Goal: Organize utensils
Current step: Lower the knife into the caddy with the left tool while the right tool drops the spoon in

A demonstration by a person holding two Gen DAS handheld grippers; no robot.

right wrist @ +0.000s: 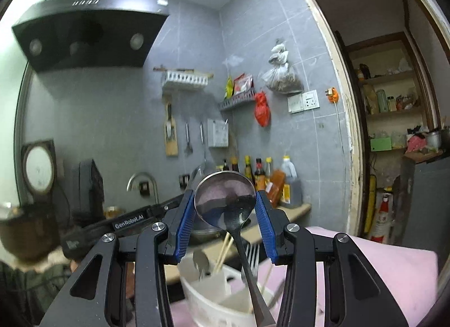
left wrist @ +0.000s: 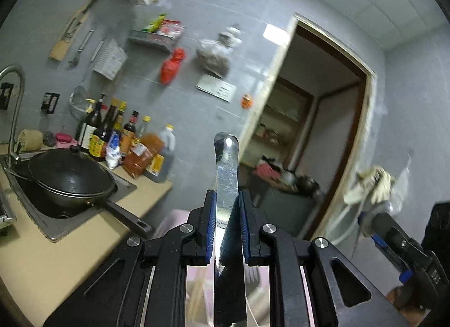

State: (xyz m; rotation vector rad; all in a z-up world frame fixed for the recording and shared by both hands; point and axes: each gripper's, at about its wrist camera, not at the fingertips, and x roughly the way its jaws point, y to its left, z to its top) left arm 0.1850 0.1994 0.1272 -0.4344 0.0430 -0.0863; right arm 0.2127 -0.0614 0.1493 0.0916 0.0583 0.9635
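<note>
My left gripper (left wrist: 227, 209) is shut on a steel utensil handle (left wrist: 226, 175) that sticks up between the blue pads, rounded end up. My right gripper (right wrist: 225, 211) holds a large steel spoon (right wrist: 225, 197) by its bowl between the blue pads, handle pointing down. Below it a white utensil holder (right wrist: 213, 296) stands on a pink surface (right wrist: 379, 268) and holds chopsticks (right wrist: 223, 251), a fork (right wrist: 253, 256) and a small spoon (right wrist: 201, 263). The right gripper also shows at the right edge of the left wrist view (left wrist: 374, 220).
A black wok (left wrist: 70, 178) sits in the steel sink (left wrist: 56, 228) on a beige counter (left wrist: 42, 265), with several sauce bottles (left wrist: 118, 133) behind. A range hood (right wrist: 87, 31) hangs at upper left. An open doorway (right wrist: 393, 130) is on the right.
</note>
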